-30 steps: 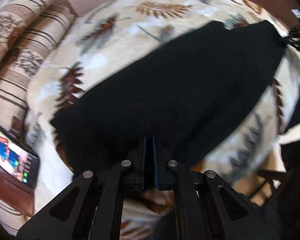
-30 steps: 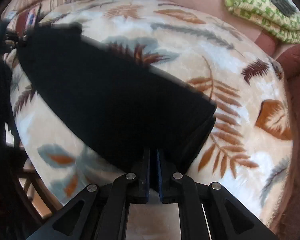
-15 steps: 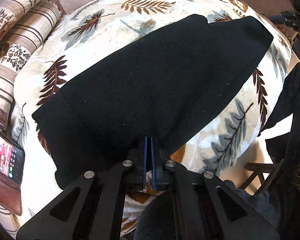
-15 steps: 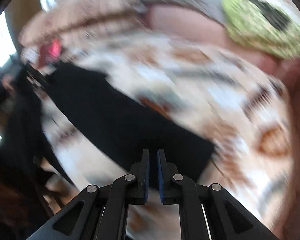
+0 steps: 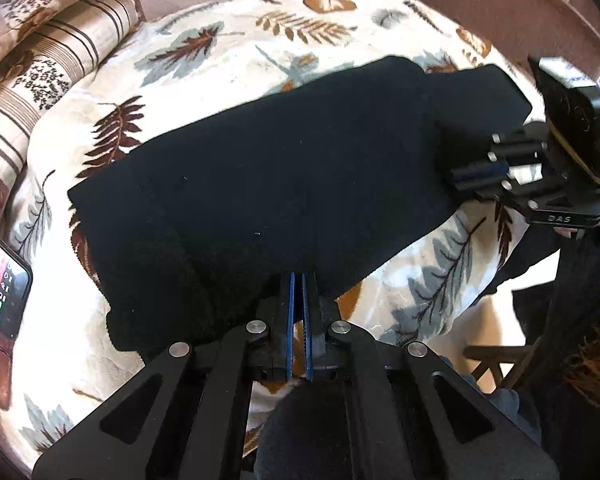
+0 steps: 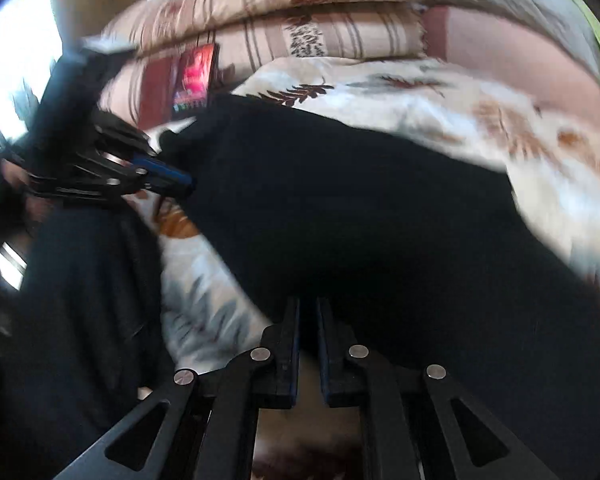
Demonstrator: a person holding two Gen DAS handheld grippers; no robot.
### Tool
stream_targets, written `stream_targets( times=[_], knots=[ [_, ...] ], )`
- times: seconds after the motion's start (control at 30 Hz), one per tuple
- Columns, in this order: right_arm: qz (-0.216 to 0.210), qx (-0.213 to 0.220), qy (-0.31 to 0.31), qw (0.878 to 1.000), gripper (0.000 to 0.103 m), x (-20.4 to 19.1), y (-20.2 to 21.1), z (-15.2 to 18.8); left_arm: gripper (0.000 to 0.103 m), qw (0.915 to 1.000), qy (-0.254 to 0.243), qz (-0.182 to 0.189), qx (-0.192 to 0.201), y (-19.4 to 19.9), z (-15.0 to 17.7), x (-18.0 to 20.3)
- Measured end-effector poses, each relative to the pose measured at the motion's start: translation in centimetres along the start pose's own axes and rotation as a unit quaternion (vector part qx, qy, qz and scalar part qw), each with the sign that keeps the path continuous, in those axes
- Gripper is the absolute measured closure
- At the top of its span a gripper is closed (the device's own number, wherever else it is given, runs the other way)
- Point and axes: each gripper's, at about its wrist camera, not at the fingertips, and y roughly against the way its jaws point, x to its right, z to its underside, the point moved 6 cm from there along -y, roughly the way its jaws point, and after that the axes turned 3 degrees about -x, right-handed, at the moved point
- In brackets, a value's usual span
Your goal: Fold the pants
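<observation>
The black pants (image 5: 268, 184) are lying across a leaf-print blanket (image 5: 228, 44), stretching from the near left, beside a lit phone (image 5: 0, 292), towards the far right edge. They are looking already doubled, leg on leg, though the dark cloth is hiding its own layers.

The left tool (image 5: 298, 288) is sitting with its blue pads together on the near edge of the pants, pinching the cloth there. The right tool (image 5: 466, 174) is showing at the right of the left wrist view, its pads likewise together and clamped on the right end of the garment. In the right wrist view that same tool (image 6: 308, 312) is blurring with motion, black fabric filling the space ahead of it, and the left tool (image 6: 168, 174) is appearing at the far left, biting the other end. Striped cushions (image 6: 300, 28) are piled beyond.

The step in hand seems to be the crosswise fold: the right tool is carrying its end over towards the left one. Next, that end probably needs laying down square on the held end, edges matching, before either tool is letting go. The risk is the thick cloth slipping or bunching in the middle.
</observation>
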Motion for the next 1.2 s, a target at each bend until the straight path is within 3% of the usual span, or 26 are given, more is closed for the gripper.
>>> stream_targets(
  times=[0.07, 0.13, 0.3, 0.37, 0.4, 0.47, 0.53, 0.6, 0.67, 0.7, 0.73, 0.77, 0.83, 0.87, 0.9, 0.93, 1.0, 1.1, 1.17, 1.2],
  knots=[
    [-0.02, 0.007, -0.014, 1.0, 0.096, 0.5, 1.3, 0.5, 0.102, 1.0, 0.006, 0.002, 0.006, 0.2, -0.1, -0.1],
    [-0.009, 0.022, -0.02, 1.0, 0.096, 0.2, 2.3, -0.5, 0.102, 0.9999, 0.005, -0.008, 0.005, 0.4, -0.4, -0.1],
    [0.008, 0.121, -0.014, 0.993, 0.095, -2.6, 3.0, -5.8, 0.102, 0.9992, 0.001, -0.023, 0.033, 2.4, -3.5, 1.0],
    [0.048, 0.072, -0.025, 0.996, 0.095, -2.8, -0.6, -4.7, 0.102, 0.999, -0.011, -0.026, 0.034, 2.4, -4.8, 2.4],
    [0.06, 0.042, -0.026, 0.997, 0.095, -2.7, -2.3, -3.5, 0.102, 0.999, -0.026, -0.028, 0.023, 1.8, -5.3, 3.4],
    [0.073, 0.117, -0.02, 0.99, 0.094, -3.0, -1.4, -1.8, 0.096, 0.997, -0.06, -0.042, -0.027, -0.4, -5.2, 5.0],
    [0.061, 0.126, -0.026, 0.99, 0.095, -3.1, -0.8, -0.7, 0.094, 0.9876, -0.104, -0.078, -0.088, -3.1, -4.1, 6.3],
    [0.034, 0.102, -0.051, 0.993, 0.095, -2.1, 0.4, -1.1, 0.095, 0.9848, -0.12, -0.092, -0.086, -2.9, -4.6, 6.9],
    [0.065, 0.127, -0.059, 0.988, 0.093, -0.4, 3.2, -1.6, 0.095, 0.9876, -0.105, -0.087, -0.078, -2.3, -5.5, 6.7],
    [0.094, 0.149, -0.065, 0.982, 0.087, 0.7, 4.8, -1.8, 0.095, 0.9892, -0.098, -0.085, -0.067, -1.9, -6.1, 6.6],
    [0.117, 0.164, -0.076, 0.977, 0.08, 2.1, 6.2, -1.8, 0.095, 0.992, -0.084, -0.082, -0.047, -1.4, -7.2, 6.5],
    [0.134, 0.171, -0.098, 0.971, 0.062, 3.9, 6.9, -1.4, 0.095, 0.9949, -0.061, -0.075, -0.026, -0.8, -8.3, 6.3],
    [0.133, 0.141, -0.157, 0.968, 0.057, 7.5, 6.0, 0.3, 0.095, 0.9987, 0.006, -0.048, 0.017, -0.3, -11.1, 5.8],
    [0.115, 0.102, -0.171, 0.973, 0.058, 8.9, 4.3, 1.4, 0.094, 0.9979, 0.041, -0.032, 0.037, -0.3, -12.4, 5.5],
    [0.118, 0.121, -0.156, 0.973, 0.059, 8.8, 4.8, 1.2, 0.085, 0.9953, 0.079, -0.014, 0.054, -0.8, -13.6, 5.4],
    [0.131, 0.124, -0.148, 0.972, 0.059, 8.6, 5.3, 0.8, 0.065, 0.99, 0.122, 0.02, 0.067, -1.7, -14.8, 5.5],
    [0.164, 0.124, -0.153, 0.967, 0.059, 8.8, 6.3, -0.2, 0.057, 0.9808, 0.159, 0.078, 0.082, -3.5, -16.3, 6.8],
    [0.212, 0.144, -0.16, 0.953, 0.057, 9.9, 8.5, -0.1, 0.057, 0.9769, 0.168, 0.105, 0.08, -6.5, -18.2, 8.2],
    [0.259, 0.115, -0.155, 0.946, 0.05, 11.3, 7.9, 1.5, 0.057, 0.9834, 0.146, 0.076, 0.078, -9.1, -18.3, 9.1],
    [0.259, 0.078, -0.164, 0.949, 0.048, 12.5, 6.6, 3.2, 0.055, 0.984, 0.134, 0.066, 0.097, -9.5, -18.1, 9.4]
  ],
)
